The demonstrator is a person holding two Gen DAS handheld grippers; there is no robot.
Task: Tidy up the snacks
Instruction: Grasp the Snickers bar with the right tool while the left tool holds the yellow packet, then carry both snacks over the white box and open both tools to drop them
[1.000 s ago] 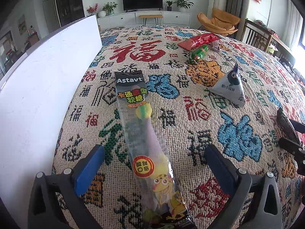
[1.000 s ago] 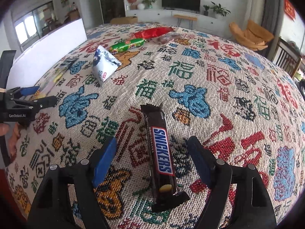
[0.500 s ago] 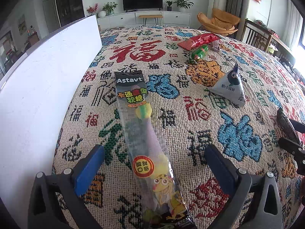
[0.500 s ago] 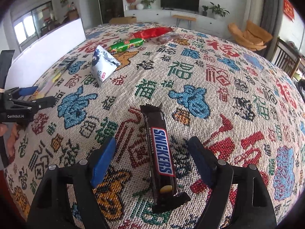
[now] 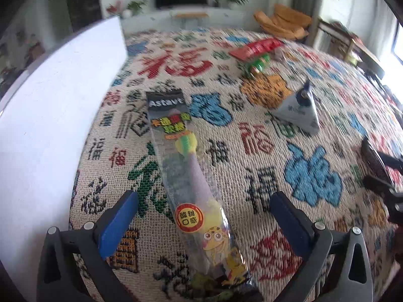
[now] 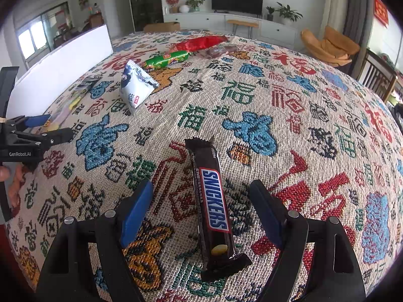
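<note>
Woven tablecloth [image 6: 252, 105] bears loose snacks [image 6: 211, 201].

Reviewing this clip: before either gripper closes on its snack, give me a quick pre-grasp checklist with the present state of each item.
1. Left gripper jaws open: ok.
2. Gummy candy pack lies between the left jaws: ok.
3. Right gripper jaws open: ok.
4. Snickers bar lies between the right jaws, flat on the tablecloth: ok.
5. No other snack crowds either gripper: ok.
6. Where the snacks should go: cannot tell.
</note>
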